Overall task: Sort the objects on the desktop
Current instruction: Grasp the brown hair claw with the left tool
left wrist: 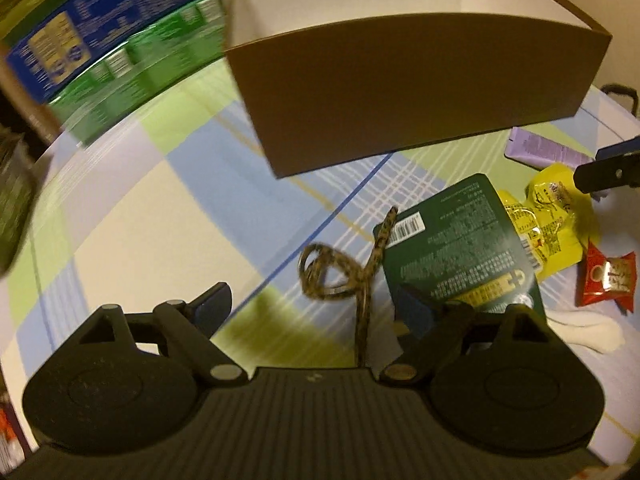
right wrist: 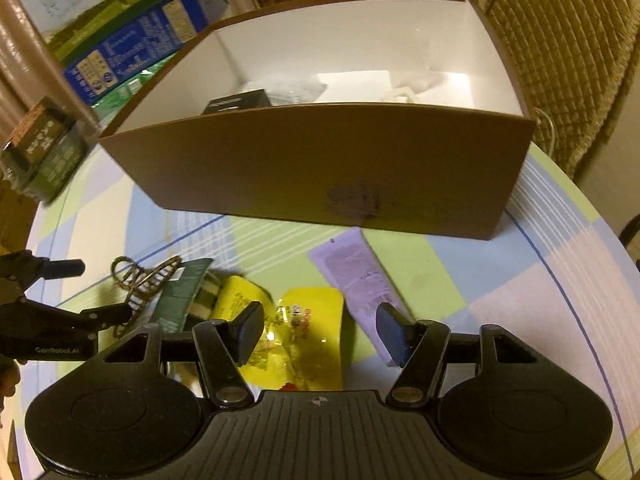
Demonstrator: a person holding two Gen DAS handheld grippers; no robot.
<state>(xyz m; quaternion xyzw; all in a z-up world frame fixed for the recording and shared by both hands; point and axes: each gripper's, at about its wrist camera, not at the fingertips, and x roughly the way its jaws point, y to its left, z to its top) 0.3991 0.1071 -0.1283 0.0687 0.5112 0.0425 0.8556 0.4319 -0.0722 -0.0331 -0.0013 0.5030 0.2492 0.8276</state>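
Both claws hang released and empty: the left claw (left wrist: pixel 308 304) over a leopard-patterned looped hair band (left wrist: pixel 340 276) beside a dark green flat packet (left wrist: pixel 460 248), the right claw (right wrist: pixel 320 332) straddling a yellow foil pouch (right wrist: pixel 296 336), with a lilac plastic tube (right wrist: pixel 360 284) just beside. All lie on the checked tabletop (left wrist: pixel 140 200) before the brown cardboard box (right wrist: pixel 320 168), which already holds some items. Seemingly the approach step; next, each claw should lower, clench, then lift over the box wall.

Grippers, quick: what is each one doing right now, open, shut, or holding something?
Left gripper: open, holding nothing, leopard-print cord between its fingers.
Right gripper: open, holding nothing, over the yellow pouch.
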